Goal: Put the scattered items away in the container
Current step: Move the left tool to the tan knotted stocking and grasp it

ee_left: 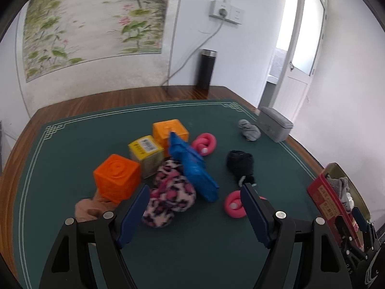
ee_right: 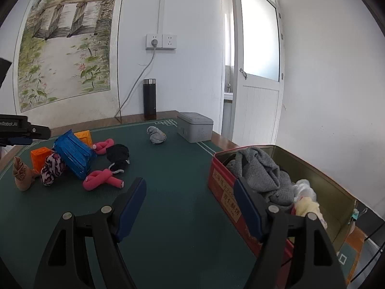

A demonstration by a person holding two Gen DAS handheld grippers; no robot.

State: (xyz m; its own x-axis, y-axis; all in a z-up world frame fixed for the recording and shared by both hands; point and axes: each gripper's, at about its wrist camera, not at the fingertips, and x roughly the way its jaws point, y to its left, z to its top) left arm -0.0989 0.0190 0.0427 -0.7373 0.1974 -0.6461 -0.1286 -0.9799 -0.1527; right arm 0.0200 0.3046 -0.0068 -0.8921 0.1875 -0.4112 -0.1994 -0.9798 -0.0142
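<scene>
Both grippers gaping, empty: left gripper (ee_left: 193,201) over the leopard sock (ee_left: 168,196) mid-mat, red tin (ee_right: 276,192) near right, so closing risks snagging the blue pack (ee_left: 192,166) leaning on it and toppling it onto the pink roller (ee_left: 234,204).

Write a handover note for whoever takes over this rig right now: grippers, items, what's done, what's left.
Left gripper: open, empty, over the leopard-print sock.
Right gripper: open, empty, beside the red tin.
Done: grey garment and some light items are in the tin.
Left on the green mat: two orange cubes, yellow box, blue pack, two pink rollers, black sock, grey sock, tan sock.
</scene>
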